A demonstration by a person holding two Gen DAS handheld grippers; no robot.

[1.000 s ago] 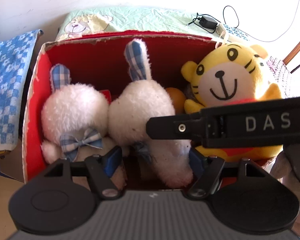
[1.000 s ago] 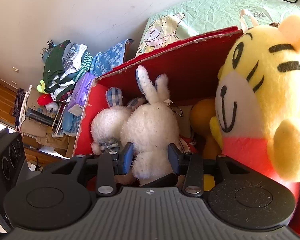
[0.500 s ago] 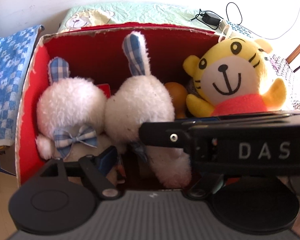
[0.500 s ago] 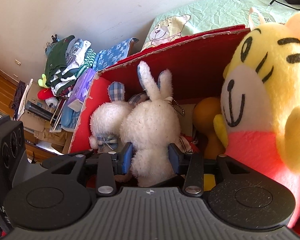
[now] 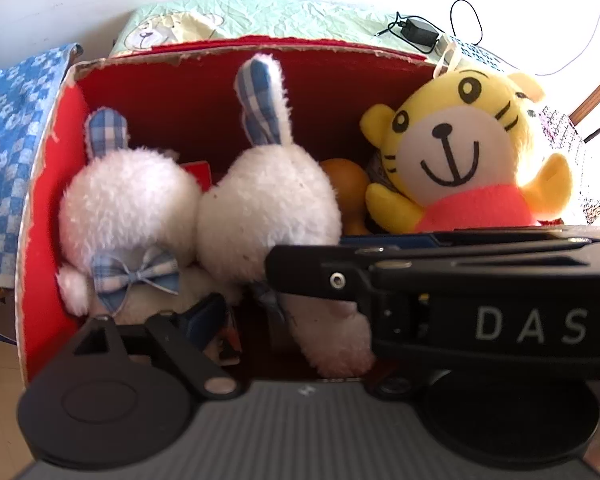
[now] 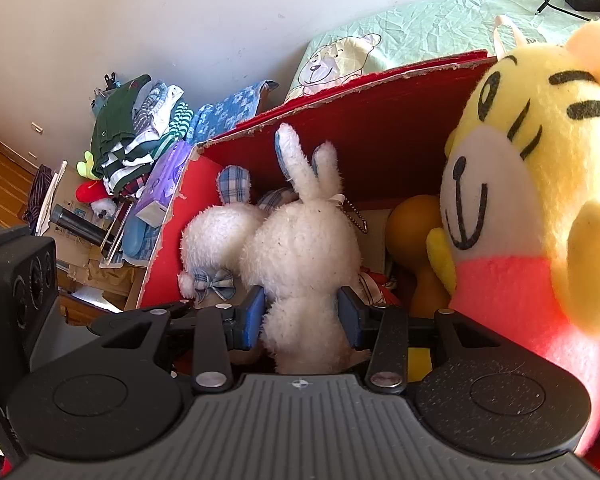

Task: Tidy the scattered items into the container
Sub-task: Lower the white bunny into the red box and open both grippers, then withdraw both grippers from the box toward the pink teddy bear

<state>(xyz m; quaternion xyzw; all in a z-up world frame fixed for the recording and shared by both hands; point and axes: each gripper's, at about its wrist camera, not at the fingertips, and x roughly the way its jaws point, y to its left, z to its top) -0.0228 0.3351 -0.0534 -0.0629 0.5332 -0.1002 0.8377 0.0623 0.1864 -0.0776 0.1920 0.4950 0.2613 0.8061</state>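
Note:
A red cardboard box [image 5: 52, 152] [image 6: 400, 120] holds two white plush rabbits with blue checked ears, a yellow tiger plush [image 5: 456, 168] [image 6: 540, 184] and an orange toy [image 5: 346, 184] [image 6: 414, 228]. My right gripper [image 6: 302, 316] is shut on the lower body of the middle rabbit [image 6: 304, 248] [image 5: 268, 208] inside the box. The other rabbit [image 5: 128, 204] [image 6: 216, 236] sits at the left wall. My left gripper [image 5: 300, 328] is open low in the box front; its right finger is hidden behind the right gripper's body [image 5: 480, 300].
A green bear-print sheet [image 5: 260, 16] lies behind the box with a charger and cable [image 5: 416, 32]. A blue patterned cloth [image 5: 4, 152] lies left. A pile of clothes [image 6: 140, 136] and clutter stand further left.
The right gripper's body has moved down and left across the left view, now covering the left gripper's right finger. Both views have drawn back and up a little from the box.

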